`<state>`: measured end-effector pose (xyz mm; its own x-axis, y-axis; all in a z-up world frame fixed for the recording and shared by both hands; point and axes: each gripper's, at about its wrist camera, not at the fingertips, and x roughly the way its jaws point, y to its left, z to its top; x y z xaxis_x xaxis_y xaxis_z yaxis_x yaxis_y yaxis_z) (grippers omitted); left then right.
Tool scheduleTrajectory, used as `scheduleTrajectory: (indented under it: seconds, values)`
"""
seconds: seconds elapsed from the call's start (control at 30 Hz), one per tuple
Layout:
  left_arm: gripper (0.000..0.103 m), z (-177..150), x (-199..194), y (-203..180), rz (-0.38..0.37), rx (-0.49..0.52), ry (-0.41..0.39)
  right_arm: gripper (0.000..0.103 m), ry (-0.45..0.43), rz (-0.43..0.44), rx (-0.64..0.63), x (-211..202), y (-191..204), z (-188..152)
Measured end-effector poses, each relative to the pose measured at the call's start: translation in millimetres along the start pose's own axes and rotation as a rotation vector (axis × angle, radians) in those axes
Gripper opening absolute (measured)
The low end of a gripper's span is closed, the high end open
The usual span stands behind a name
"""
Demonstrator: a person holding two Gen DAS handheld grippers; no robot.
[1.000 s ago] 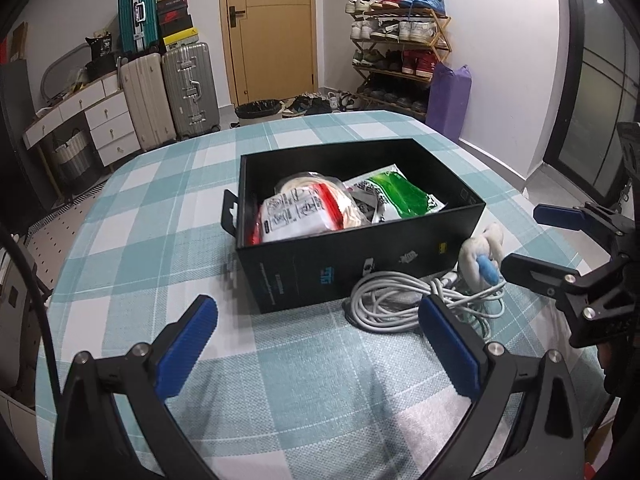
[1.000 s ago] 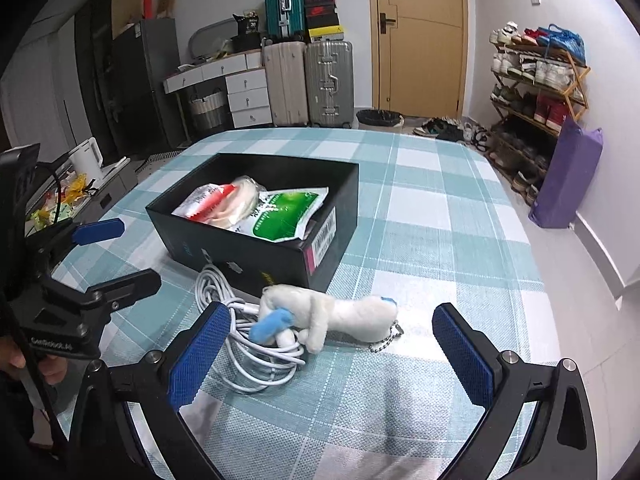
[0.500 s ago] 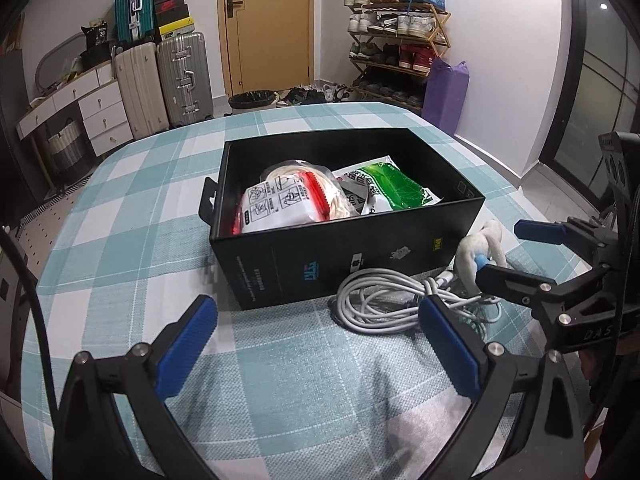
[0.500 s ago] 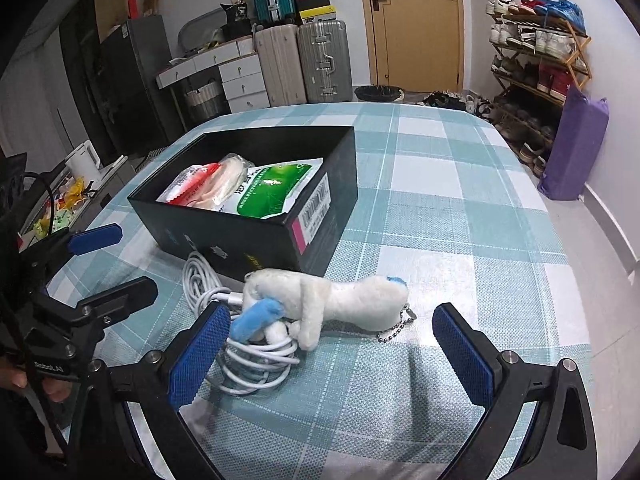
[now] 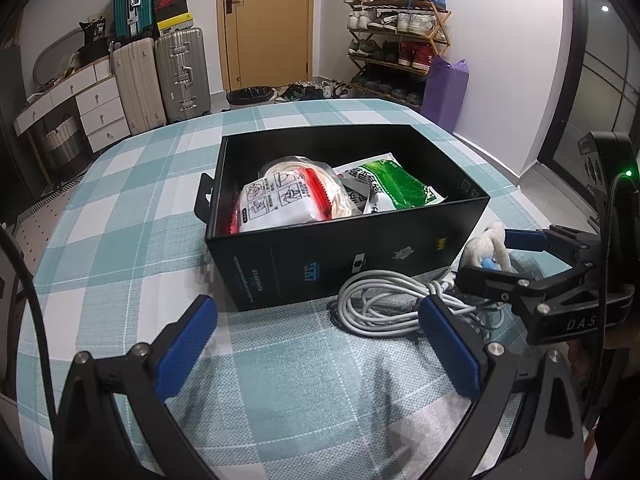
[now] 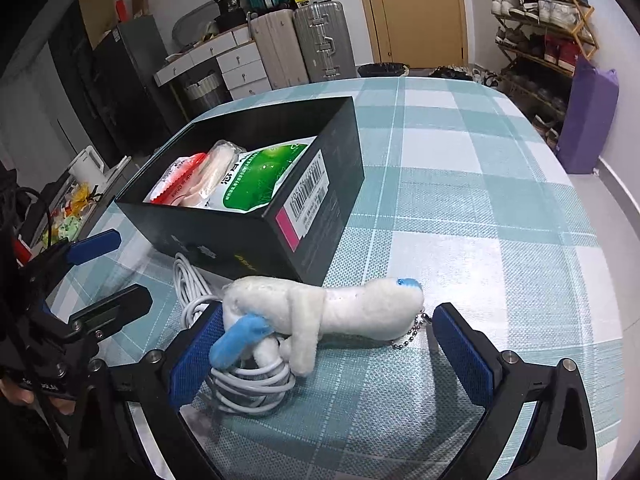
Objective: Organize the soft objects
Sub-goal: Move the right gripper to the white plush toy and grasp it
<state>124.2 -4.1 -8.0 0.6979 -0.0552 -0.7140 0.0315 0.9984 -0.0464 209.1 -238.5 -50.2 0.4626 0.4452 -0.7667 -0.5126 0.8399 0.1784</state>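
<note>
Jaws on your right gripper (image 6: pixel 328 344) were spread wide around the white plush toy with blue tips (image 6: pixel 320 312), not clamped. It lay on the teal checked tablecloth (image 6: pixel 460 208), draped over the coiled white cable (image 6: pixel 248 384), just beside the open black cardboard box (image 6: pixel 320 224). Your left gripper (image 5: pixel 316 344) gaped wide, holding nothing
</note>
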Motion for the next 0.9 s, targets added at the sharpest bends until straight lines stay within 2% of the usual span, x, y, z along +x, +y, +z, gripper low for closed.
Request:
scheduleTrajectory:
  seconds: [0.07,0.17,0.2,0.3,0.37,0.47,0.53,0.57,0.6,0.9]
  values:
    - [0.101,0,1,1,0.000,-0.001,0.001,0.089,-0.006,0.018,-0.001,-1,1,0]
    - [0.101,0,0,2,-0.001,-0.005,0.003,0.083,-0.016,0.016,-0.014,-5,4,0]
    - [0.101,0,0,2,-0.001,-0.007,0.002,0.076,-0.019,0.027,-0.016,-7,5,-1]
    - [0.101,0,0,1,-0.005,-0.007,0.003,0.063,-0.031,0.021,-0.029,-13,9,-1]
    - [0.101,-1,-1,0,-0.004,-0.001,0.003,0.061,-0.035,0.022,-0.035,-16,10,-2]
    - [0.101,-1,-2,-2,-0.003,0.001,0.003,0.061,-0.030,0.016,-0.037,-17,9,-3]
    - [0.101,-1,-3,-2,-0.003,0.001,0.002,0.069,-0.026,0.004,-0.030,-18,7,-3]
    - [0.101,-1,-4,-3,-0.002,0.001,-0.002,0.078,-0.022,-0.007,-0.024,-18,6,-3]
    - [0.101,-1,-4,-2,-0.003,0.000,-0.003,0.083,-0.027,-0.009,-0.014,-19,4,-3]
    - [0.101,-1,-5,2,-0.005,-0.009,-0.006,0.097,-0.029,-0.022,0.041,-12,1,5]
